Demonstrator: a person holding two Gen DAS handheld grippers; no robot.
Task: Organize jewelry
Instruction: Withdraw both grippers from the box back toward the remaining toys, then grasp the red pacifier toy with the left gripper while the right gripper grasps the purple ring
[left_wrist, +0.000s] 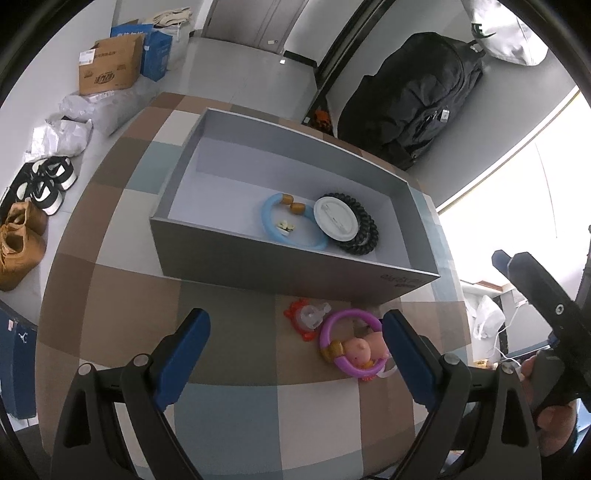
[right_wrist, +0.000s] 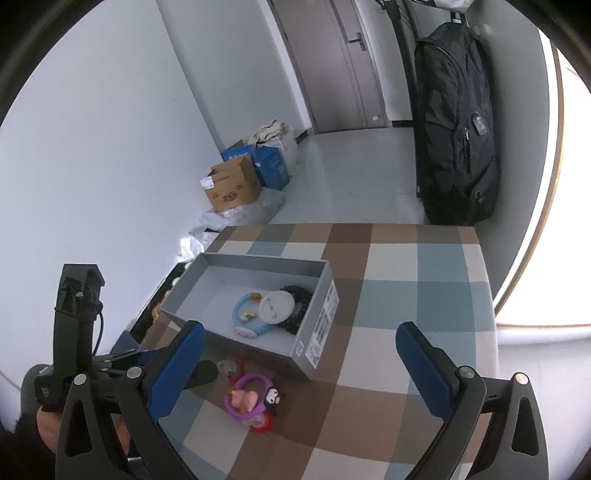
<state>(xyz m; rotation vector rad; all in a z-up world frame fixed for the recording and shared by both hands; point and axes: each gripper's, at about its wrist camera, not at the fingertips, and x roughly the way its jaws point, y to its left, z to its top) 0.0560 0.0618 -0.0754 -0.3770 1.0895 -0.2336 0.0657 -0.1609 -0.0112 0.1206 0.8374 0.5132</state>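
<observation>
On the checked counter (left_wrist: 122, 295), left wrist view: grey box (left_wrist: 258, 254) sits open-topped toward the far edge, long side wall facing the camera. Inside it, a blue ring (left_wrist: 275, 234) with amber beads and a small pale charm, just beside a white round disc (left_wrist: 336, 218) that lies on a black coil band (left_wrist: 364, 236). In front of the box on the counter, a purple ring (left_wrist: 334, 332) with a pink figure on it, touching a red and clear piece (left_wrist: 308, 319). Left tool (left_wrist: 295, 354) is released, blue pads wide apart, nothing pressed; the purple ring lies nearer its right pad. Right side of frame shows part of the other black tool held in a hand (left_wrist: 554, 413). Off the counter: shoes, cardboard box, black backpack.

Right wrist view: same box (right_wrist: 314, 328) seen from its short end, printed label visible on that wall, which the left view does not show. Blue ring (right_wrist: 243, 314), disc (right_wrist: 276, 306) and coil band (right_wrist: 299, 314) inside. Purple ring (right_wrist: 247, 395) in front of the box, and here a black-and-white figure (right_wrist: 275, 398) on it shows, hidden in the left view; red piece (right_wrist: 262, 424) partly under it. Right tool (right_wrist: 299, 373) is released, pads wide, holding nothing. Left tool body (right_wrist: 77, 317) and a hand (right_wrist: 48, 424) appear at the near left edge.
</observation>
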